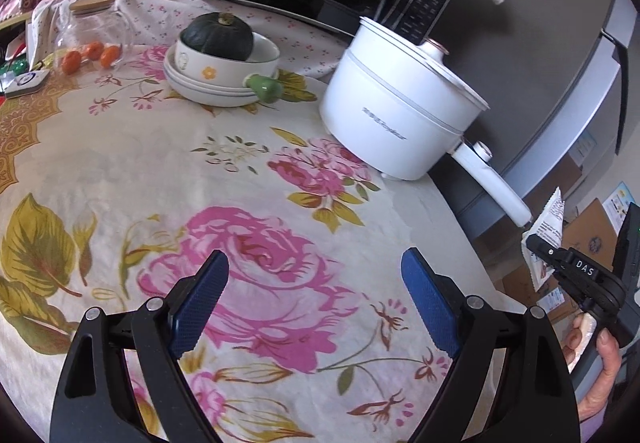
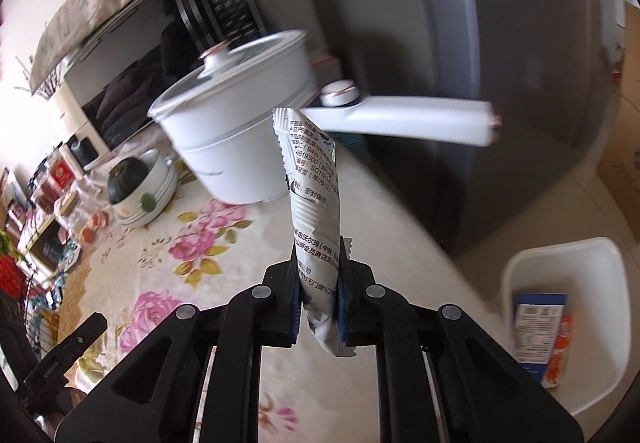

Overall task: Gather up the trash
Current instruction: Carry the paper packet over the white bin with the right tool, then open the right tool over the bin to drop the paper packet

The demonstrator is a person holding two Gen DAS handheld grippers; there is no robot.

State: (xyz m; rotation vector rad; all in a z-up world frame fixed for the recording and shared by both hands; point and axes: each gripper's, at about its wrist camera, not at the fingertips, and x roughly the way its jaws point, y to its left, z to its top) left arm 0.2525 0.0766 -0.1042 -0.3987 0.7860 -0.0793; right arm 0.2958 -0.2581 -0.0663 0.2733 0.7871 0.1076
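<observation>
My right hand-held gripper is clenched on the snack wrapper, long axis pointing forward along the fingers. The white bin sits off the desk's right edge, below; left hand-held gripper gapes empty.

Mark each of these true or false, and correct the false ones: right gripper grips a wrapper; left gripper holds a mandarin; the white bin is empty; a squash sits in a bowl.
1. The right gripper is shut on a printed wrapper. True.
2. The left gripper holds a mandarin. False: its jaws are open with nothing between them.
3. The white bin is empty. False: a blue box and an orange packet lie inside.
4. A dark green squash sits in a bowl. True.
</observation>
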